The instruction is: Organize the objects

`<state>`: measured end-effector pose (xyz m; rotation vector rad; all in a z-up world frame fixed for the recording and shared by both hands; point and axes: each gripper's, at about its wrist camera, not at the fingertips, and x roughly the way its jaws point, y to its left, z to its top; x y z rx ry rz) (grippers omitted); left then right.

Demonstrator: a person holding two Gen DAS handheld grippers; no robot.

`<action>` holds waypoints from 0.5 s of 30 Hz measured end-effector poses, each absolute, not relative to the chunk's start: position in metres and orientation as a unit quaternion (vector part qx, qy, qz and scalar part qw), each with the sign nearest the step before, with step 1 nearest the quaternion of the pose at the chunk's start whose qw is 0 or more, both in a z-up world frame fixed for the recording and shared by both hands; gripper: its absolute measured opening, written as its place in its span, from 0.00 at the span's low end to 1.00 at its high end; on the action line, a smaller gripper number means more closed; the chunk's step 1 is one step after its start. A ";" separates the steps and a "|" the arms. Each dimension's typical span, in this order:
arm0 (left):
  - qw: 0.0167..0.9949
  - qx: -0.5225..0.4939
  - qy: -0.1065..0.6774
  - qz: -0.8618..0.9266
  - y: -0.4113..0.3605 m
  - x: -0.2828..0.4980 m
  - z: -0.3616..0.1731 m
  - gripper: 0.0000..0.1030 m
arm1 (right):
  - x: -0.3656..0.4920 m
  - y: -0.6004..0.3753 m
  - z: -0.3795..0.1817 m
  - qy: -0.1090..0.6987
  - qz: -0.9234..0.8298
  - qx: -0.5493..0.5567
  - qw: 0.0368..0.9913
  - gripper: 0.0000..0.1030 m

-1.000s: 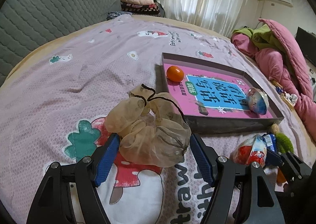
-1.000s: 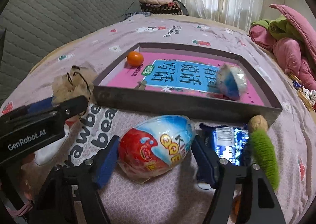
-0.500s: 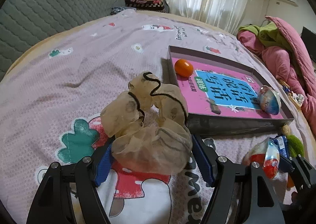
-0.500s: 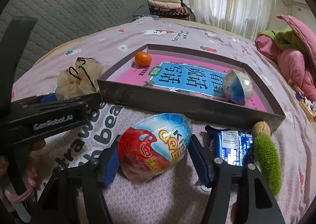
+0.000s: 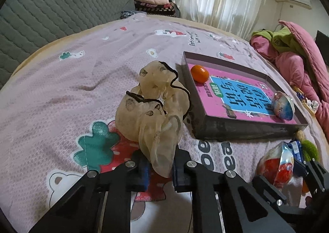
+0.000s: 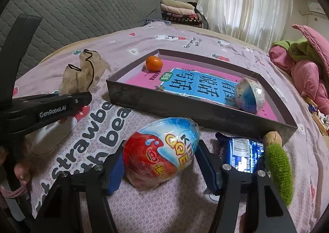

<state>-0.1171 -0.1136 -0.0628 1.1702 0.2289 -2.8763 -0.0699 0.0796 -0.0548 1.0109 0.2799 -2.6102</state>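
My left gripper [image 5: 160, 169] is shut on the lower fold of a beige gauze scrunchie [image 5: 152, 109] with black trim, which stands bunched up above the pink bedsheet. From the right wrist view, the left gripper [image 6: 82, 99] and the scrunchie [image 6: 84, 74] show at the left. My right gripper [image 6: 162, 165] has both blue pads against a red and blue foil-wrapped toy egg [image 6: 162, 148] lying on the sheet just in front of the tray. The dark grey tray [image 6: 164, 101] holds a pink and blue book, a tangerine [image 6: 154, 62] and a blue-white half shell [image 6: 249, 95].
A blue snack packet [image 6: 240, 155], a walnut [image 6: 272, 138] and a green fuzzy toy [image 6: 279, 171] lie to the right of the egg. Pink and green bedding [image 6: 304, 68] is piled at the right edge. A grey quilted headboard [image 5: 51, 7] runs along the left.
The left jaws went from wide apart around the scrunchie to closed on it, squeezing it upward. The right pads drew in slightly onto the egg.
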 end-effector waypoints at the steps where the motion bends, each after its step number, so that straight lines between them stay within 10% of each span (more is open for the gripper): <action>1: 0.014 0.374 0.071 -0.925 -0.112 -0.115 -0.062 0.14 | -0.070 0.080 -0.055 0.098 -0.915 0.353 0.167 0.62; 15: 0.005 0.354 0.062 -0.933 -0.084 -0.085 -0.032 0.14 | -0.061 0.104 -0.031 0.067 -0.927 0.316 0.192 0.62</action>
